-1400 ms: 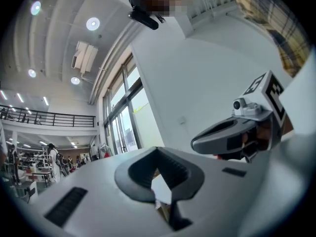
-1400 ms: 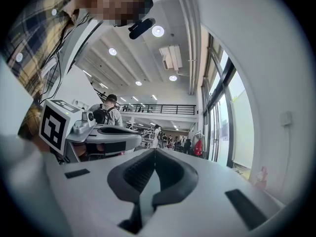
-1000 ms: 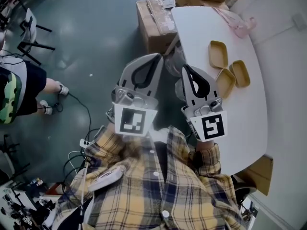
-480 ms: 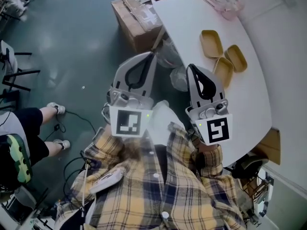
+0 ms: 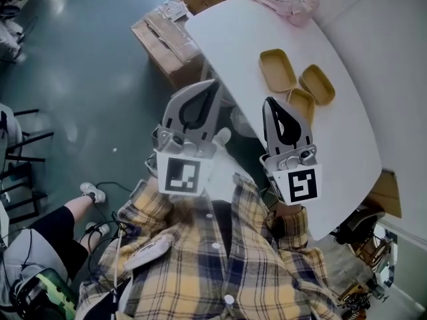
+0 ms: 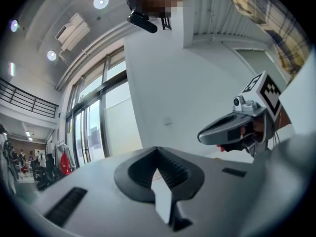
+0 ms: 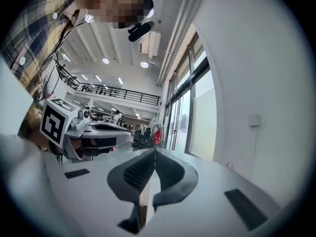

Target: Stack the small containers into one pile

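Three small tan containers lie empty on the white table (image 5: 233, 45): one (image 5: 277, 70) at the left, one (image 5: 317, 84) at the right, and a third (image 5: 300, 105) nearest me, leaning on the other two. My left gripper (image 5: 215, 83) is shut and empty, its tip at the table's near edge, left of the containers. My right gripper (image 5: 268, 101) is shut and empty too, its tip just short of the nearest container. In the left gripper view the jaws (image 6: 157, 149) meet, with the right gripper (image 6: 237, 127) beside them. In the right gripper view the jaws (image 7: 154, 152) also meet.
A cardboard box (image 5: 163, 37) stands on the floor at the table's left end. A pink object (image 5: 293, 9) lies at the table's far edge. A chair base (image 5: 363, 232) is at the lower right. Cables and another person's shoe (image 5: 90, 192) are on the floor at the left.
Both grippers have swung toward the table, and the table with its containers now sits closer under their tips. Both stay shut and empty.
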`<state>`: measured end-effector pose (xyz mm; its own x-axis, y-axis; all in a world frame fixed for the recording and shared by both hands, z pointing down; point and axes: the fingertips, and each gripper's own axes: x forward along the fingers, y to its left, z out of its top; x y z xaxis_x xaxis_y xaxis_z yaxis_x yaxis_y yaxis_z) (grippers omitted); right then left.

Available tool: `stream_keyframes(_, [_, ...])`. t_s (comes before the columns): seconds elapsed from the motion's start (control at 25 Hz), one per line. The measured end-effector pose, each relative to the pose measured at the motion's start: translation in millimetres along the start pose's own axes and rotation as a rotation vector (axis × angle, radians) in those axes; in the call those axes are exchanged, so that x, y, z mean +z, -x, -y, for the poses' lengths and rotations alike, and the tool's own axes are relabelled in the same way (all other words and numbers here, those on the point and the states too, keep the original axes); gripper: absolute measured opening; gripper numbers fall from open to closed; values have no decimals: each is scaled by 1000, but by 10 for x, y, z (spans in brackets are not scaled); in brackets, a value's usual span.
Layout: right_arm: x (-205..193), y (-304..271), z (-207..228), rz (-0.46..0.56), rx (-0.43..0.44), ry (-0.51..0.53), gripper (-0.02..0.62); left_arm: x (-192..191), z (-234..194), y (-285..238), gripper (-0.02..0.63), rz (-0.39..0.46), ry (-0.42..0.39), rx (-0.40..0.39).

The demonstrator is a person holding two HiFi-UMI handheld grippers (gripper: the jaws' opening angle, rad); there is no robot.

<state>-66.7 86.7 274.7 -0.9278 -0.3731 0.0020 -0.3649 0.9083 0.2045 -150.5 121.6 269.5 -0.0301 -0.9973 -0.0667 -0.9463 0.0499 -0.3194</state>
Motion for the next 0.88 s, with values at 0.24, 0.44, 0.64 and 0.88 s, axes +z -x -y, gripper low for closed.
stream_keyframes(0.24, [-66,-219,778,0,-133,1,16,149,96,-965,18,82,-38,-140])
stream_keyframes(0.44, [-109,-96,1384,-14,-253,5,17,277,400,-1566,18,123,-31,-248])
stream_keyframes(0.64, [-248,229,1845,-46,-416,5,17,359,818,-2006,18,171,-26,-391])
stream_keyframes(0.88, [-366,617,2192,-94,-558,7,17,437,1307,-2357,18,212,-15,-531])
